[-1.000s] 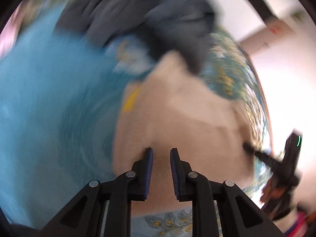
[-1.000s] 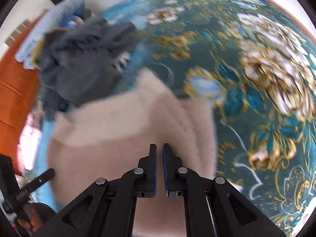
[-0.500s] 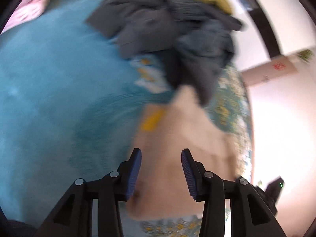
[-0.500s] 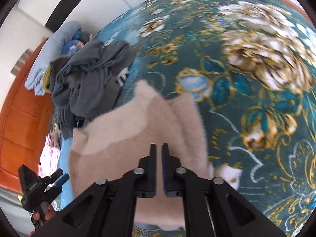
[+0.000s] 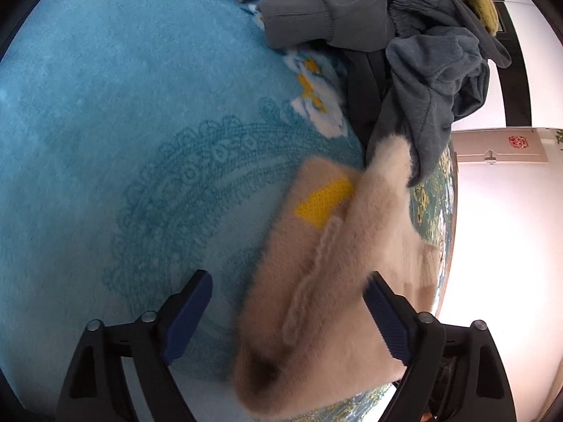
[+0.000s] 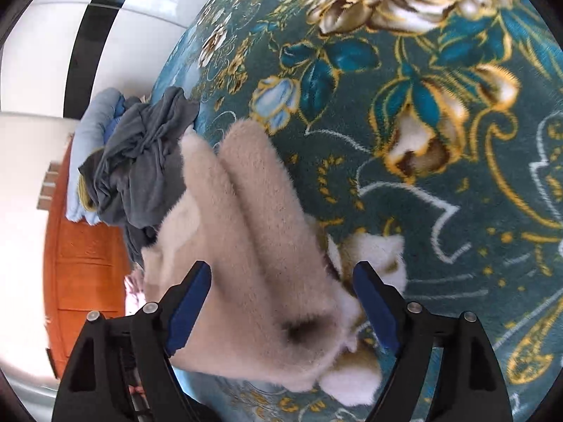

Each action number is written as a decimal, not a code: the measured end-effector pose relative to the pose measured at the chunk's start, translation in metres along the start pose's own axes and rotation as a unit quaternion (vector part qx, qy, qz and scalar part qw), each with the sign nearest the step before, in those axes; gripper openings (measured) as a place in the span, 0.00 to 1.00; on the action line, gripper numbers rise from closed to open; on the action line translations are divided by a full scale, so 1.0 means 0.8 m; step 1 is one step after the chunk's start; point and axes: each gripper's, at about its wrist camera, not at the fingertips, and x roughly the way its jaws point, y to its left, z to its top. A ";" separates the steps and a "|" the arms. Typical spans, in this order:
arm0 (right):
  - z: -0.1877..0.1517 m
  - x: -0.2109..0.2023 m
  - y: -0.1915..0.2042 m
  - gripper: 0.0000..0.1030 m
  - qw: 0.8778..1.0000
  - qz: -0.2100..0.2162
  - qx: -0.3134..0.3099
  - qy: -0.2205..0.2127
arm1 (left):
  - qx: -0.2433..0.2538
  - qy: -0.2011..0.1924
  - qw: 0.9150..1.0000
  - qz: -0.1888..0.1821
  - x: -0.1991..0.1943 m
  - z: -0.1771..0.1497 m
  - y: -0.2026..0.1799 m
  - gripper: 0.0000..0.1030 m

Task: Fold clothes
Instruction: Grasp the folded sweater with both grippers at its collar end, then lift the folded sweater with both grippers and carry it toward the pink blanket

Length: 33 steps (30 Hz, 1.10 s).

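Progress looks early: beige fuzzy garment (image 5: 337, 302) lies doubled on the bed (image 5: 105, 140), between the opening jaws of left hand-held gripper (image 5: 288, 316) and right hand-held gripper (image 6: 281, 302), neither gripping. Grey clothes pile (image 5: 404, 45) beyond remains unfolded.

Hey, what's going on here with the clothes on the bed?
A person with a gripper in each hand is folding a fuzzy beige sweater on a floral blanket. Both the left gripper and right gripper are opening, fingers clear of the sweater lying between them. A pile of grey clothes waits beyond.
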 end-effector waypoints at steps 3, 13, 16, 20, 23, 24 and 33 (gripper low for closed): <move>0.011 0.012 0.003 0.83 1.000 0.011 -0.007 0.004 | 0.008 0.010 1.000 -0.017 0.009 0.001 -0.005 1.00; 0.041 0.048 0.034 0.88 0.998 0.020 -0.038 0.042 | 0.035 0.018 0.999 -0.019 0.022 0.012 -0.018 1.00; 0.039 0.055 0.047 0.82 0.997 -0.002 -0.054 0.049 | 0.021 0.019 0.999 -0.035 0.021 0.013 -0.015 0.99; 0.035 0.048 0.041 0.51 0.998 -0.018 -0.036 0.039 | 0.031 0.027 0.999 -0.028 0.025 0.006 -0.018 0.75; 0.030 0.040 0.041 0.44 0.999 -0.019 -0.019 0.032 | 0.057 0.027 0.998 -0.012 0.026 -0.005 -0.029 0.54; 0.027 0.038 0.045 0.43 0.999 -0.020 -0.020 0.029 | 0.067 0.025 0.997 -0.007 0.025 -0.008 -0.033 0.50; -0.003 -0.002 0.078 0.36 1.000 0.001 -0.017 0.009 | 0.100 -0.007 0.995 -0.015 -0.006 -0.035 -0.051 0.35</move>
